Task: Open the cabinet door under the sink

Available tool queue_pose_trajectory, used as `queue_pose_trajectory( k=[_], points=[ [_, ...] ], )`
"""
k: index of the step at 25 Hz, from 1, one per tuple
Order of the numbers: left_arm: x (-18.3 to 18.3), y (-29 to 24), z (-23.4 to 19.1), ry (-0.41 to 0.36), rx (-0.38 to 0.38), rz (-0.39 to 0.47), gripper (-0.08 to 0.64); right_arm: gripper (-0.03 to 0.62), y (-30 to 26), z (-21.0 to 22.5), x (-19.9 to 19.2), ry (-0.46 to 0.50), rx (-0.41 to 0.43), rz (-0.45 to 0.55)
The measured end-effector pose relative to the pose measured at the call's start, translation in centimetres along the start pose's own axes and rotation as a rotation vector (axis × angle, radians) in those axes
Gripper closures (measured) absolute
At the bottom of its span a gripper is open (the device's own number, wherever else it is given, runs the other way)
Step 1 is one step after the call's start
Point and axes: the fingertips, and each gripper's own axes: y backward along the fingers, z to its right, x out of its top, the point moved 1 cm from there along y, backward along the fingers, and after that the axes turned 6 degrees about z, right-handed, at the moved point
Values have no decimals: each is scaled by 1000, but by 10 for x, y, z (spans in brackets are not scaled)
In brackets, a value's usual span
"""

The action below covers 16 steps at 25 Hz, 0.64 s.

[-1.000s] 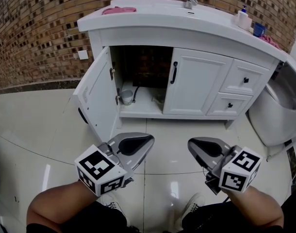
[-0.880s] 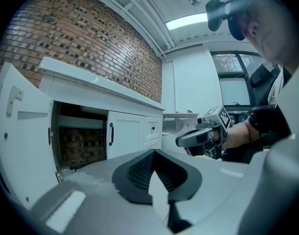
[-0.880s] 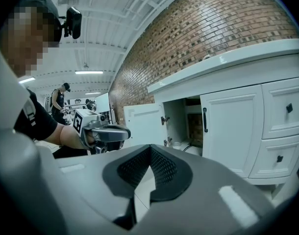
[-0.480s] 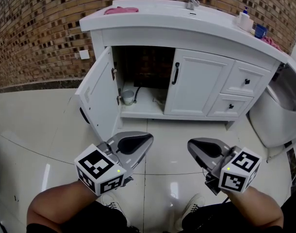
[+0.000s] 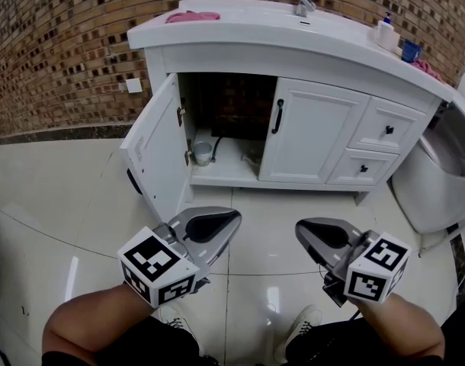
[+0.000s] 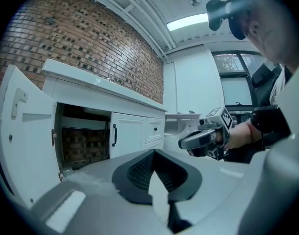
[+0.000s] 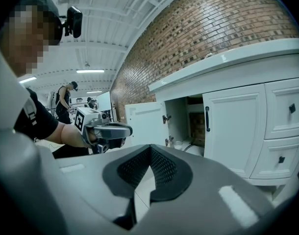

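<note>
Judge the opening done: see the left door (image 5: 152,155) under the sink (image 5: 240,25) swung wide, the right door (image 5: 312,132) shut. Note the left gripper (image 5: 234,216) and right gripper (image 5: 299,227) low over the floor (image 5: 65,197), well apart from the cabinet (image 5: 293,63), fingers of each pressed together on nothing. For more swing, push the free edge, never the hinge side. Only in the head view: the pink cloth (image 5: 190,16) on the sink; only in the right gripper view: a bystander (image 7: 67,98) far behind.

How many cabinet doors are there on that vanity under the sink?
2. The left door stands swung open toward the floor tiles, showing the inside of the cabinet. The right door, next to it, is shut. None looks hidden.
</note>
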Motion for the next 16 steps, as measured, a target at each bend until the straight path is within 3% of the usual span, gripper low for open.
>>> queue_pose_trajectory(
  k=[16],
  points=[
    [0,-1,-1,-1,2,1,552,586,-1,0,1,12,5,-1]
  ],
)
